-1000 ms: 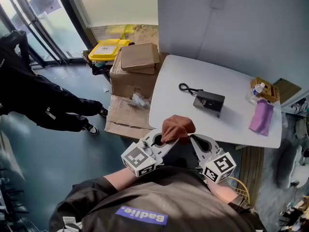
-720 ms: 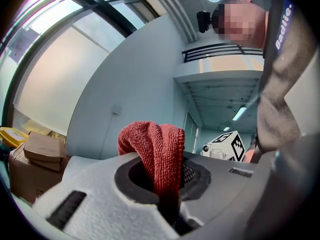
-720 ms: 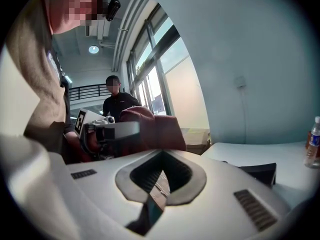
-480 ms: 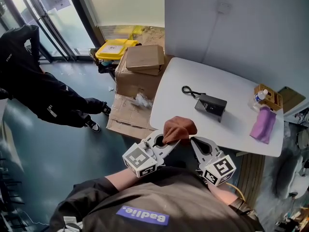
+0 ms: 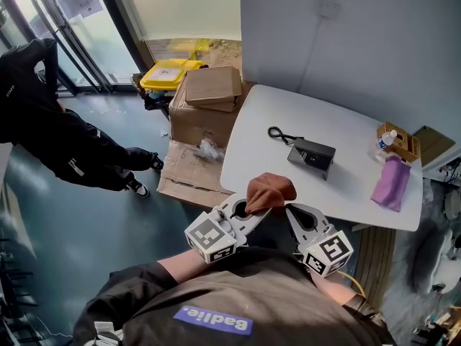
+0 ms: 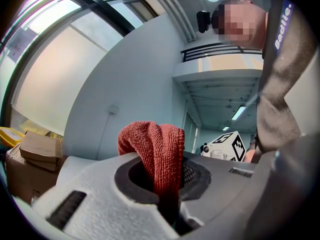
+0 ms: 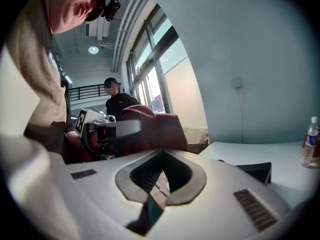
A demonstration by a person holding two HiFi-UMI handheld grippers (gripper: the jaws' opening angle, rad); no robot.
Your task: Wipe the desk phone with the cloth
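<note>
A black desk phone with a coiled cord lies on the white table; its corner also shows in the right gripper view. My left gripper is held close to my chest, short of the table's near edge. It is shut on a rust-red cloth that bunches up above the jaws. Right beside it, my right gripper has its jaws together with nothing between them. The cloth fills the middle of the right gripper view.
A purple cloth and a small basket holding a bottle sit at the table's right end. Cardboard boxes and a yellow bin stand left of the table. A person in black stands at far left.
The head view has shifted slightly. Both grippers stay close to my chest, the left one still holding the cloth.
</note>
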